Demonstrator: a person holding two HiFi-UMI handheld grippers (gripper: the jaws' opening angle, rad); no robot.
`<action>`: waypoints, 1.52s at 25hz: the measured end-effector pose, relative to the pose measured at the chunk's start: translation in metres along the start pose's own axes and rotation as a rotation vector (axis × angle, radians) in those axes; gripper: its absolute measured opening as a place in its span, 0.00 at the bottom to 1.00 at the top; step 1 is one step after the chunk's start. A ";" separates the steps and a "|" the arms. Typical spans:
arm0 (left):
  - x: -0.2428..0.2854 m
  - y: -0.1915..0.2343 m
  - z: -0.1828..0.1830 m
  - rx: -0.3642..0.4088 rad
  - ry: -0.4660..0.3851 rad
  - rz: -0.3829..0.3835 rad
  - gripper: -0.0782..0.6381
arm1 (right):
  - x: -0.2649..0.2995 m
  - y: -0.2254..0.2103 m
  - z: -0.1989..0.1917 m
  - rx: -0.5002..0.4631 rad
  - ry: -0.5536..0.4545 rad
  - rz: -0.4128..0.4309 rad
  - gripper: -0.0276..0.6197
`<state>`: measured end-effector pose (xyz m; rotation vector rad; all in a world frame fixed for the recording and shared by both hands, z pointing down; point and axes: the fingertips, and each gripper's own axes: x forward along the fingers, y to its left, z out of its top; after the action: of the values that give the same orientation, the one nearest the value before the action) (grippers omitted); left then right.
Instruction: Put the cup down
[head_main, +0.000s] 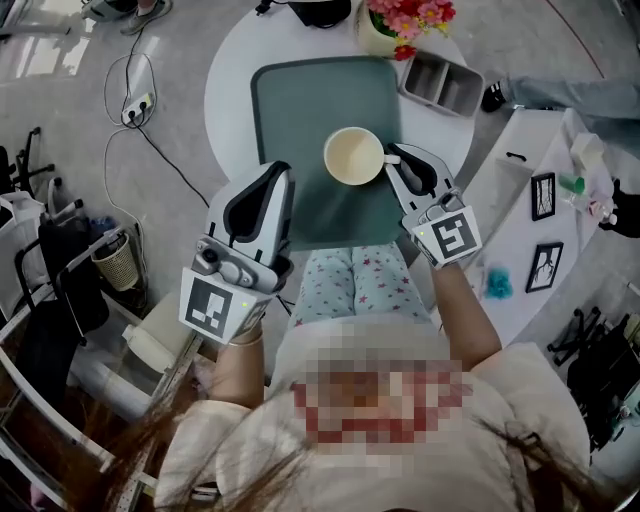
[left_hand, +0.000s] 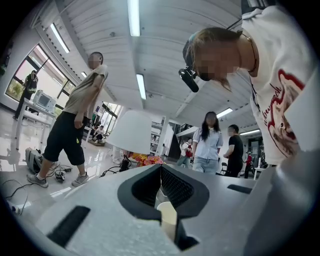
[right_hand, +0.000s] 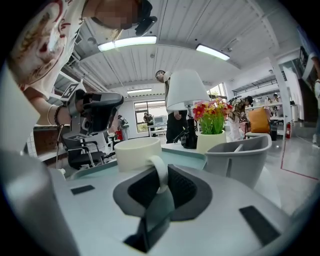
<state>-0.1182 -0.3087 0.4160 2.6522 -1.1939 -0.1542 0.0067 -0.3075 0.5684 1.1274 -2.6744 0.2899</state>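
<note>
Cream round cup with a loop handle (head_main: 353, 156): it sits over the middle of the dull green rectangular tray (head_main: 300, 100), mouth up and empty. Whether its base touches the tray yet, I cannot tell.
Right gripper (head_main: 392, 160): it reaches in from the tray's right edge. Its fingers (right_hand: 185, 187) pinch the cup's handle, which points towards them. This grip probably keeps the cup level while it is lowered.
Left gripper (head_main: 280, 172): it hangs at the tray's near left corner, clear of the cup. Its fingers (left_hand: 175, 187) are pressed together on nothing, so it looks idle for this step.
Tray: it lies on the round white counter (head_main: 225, 90), so it seems the intended landing spot.
Grey divided plastic bin (head_main: 443, 82): it stands just off the tray's far right corner, apart from the cup.
Pot of pink and red flowers (head_main: 405, 20): it stands beyond the tray's far right edge, well out of the cup's path.
Step in hand: the cup seems nearly down, and what remains is to spread the right fingers off the handle.
Writing: the cup shows no brand or label. Both grippers' cubes (head_main: 450, 235) carry only black-and-white square patterns, with no letters. The red print on the person's pale shirt is not readable.
</note>
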 end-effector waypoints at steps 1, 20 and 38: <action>0.000 -0.001 0.000 0.002 0.000 -0.003 0.13 | 0.000 0.000 0.000 -0.006 0.001 -0.002 0.12; 0.011 -0.014 -0.011 0.017 0.029 -0.032 0.13 | -0.022 0.008 0.024 -0.045 -0.077 0.093 0.13; 0.015 -0.051 0.047 0.071 -0.051 -0.046 0.13 | -0.050 -0.004 0.180 -0.110 -0.324 0.055 0.12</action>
<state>-0.0804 -0.2952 0.3576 2.7539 -1.1755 -0.1921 0.0204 -0.3239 0.3827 1.1547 -2.9604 -0.0356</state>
